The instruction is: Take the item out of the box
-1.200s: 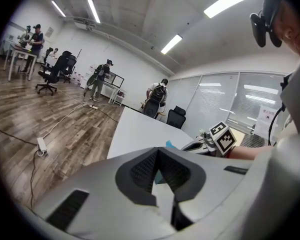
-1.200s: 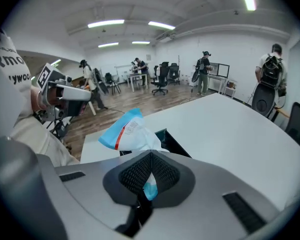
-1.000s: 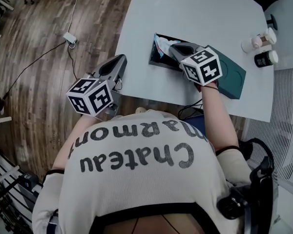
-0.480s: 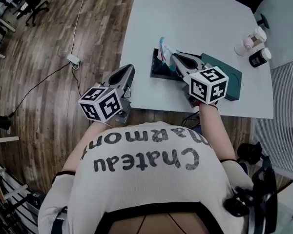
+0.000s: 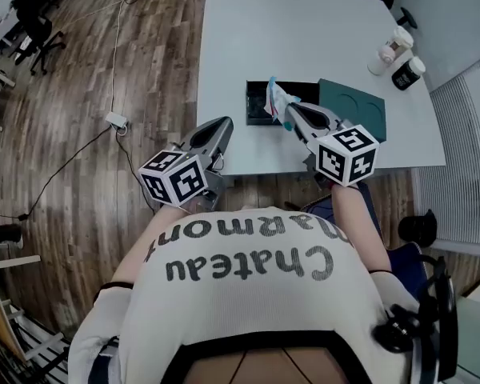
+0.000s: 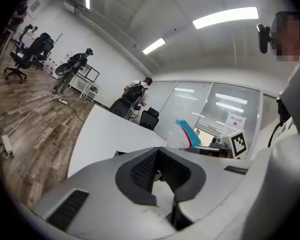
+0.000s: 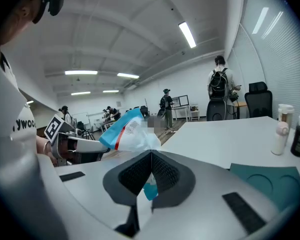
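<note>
Above box, packet clamped in right fingers

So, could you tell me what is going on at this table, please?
A person is working at a white table with a hand-held claw in each hand. The right claw is shut on a white packet with blue and red print and holds it up over the open black box. The teal lid lies flat beside the box. The left claw is shut and empty, near the table's front corner, and takes no part.
</note>
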`<control>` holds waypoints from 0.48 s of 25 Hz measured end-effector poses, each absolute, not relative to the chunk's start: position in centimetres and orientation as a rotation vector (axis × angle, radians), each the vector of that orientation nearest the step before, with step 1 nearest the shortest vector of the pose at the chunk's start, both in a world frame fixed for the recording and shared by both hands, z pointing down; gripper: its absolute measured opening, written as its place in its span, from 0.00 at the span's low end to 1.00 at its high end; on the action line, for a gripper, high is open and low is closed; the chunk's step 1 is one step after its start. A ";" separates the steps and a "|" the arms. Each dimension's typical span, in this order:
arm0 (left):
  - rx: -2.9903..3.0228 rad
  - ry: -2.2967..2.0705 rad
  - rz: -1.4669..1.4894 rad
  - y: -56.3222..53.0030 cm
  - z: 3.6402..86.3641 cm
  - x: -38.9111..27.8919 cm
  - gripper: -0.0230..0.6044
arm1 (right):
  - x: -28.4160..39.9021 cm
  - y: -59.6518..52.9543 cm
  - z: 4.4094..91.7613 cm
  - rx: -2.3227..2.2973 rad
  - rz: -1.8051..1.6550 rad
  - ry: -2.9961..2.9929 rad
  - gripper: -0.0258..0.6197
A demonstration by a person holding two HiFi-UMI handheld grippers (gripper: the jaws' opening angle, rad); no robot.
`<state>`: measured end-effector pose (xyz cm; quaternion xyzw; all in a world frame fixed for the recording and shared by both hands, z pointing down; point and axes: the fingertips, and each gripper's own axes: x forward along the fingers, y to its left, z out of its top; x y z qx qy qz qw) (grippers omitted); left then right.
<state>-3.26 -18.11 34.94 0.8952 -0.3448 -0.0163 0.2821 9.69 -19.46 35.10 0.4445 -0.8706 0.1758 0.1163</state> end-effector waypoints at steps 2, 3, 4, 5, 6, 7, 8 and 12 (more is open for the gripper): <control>2.404 -0.899 -0.043 -17.0 34.7 -3.7 0.06 | 9.3 -17.9 35.1 1.324 0.561 -2.552 0.04; 2.411 -0.889 -0.040 -16.5 34.5 -4.0 0.06 | 9.1 -17.2 34.9 1.336 0.585 -2.557 0.04; 2.420 -0.877 -0.038 -15.9 34.3 -4.3 0.06 | 9.0 -16.5 34.8 1.351 0.605 -2.560 0.04; 2.428 -0.867 -0.036 -15.4 34.1 -4.5 0.06 | 8.9 -15.8 34.6 1.368 0.620 -2.562 0.04; 2.433 -0.858 -0.035 -14.8 34.0 -4.8 0.06 | 8.8 -15.1 34.5 1.386 0.632 -2.561 0.04; 2.435 -0.853 -0.031 -14.0 34.1 -5.2 0.06 | 8.6 -14.4 34.4 1.404 0.641 -2.558 0.04; 2.436 -0.848 -0.026 -13.2 34.3 -5.7 0.06 | 8.4 -13.6 34.5 1.421 0.647 -2.554 0.04; 2.428 -0.830 0.006 -9.6 35.2 -7.7 0.06 | 7.4 -10.0 34.7 1.488 0.671 -2.536 0.04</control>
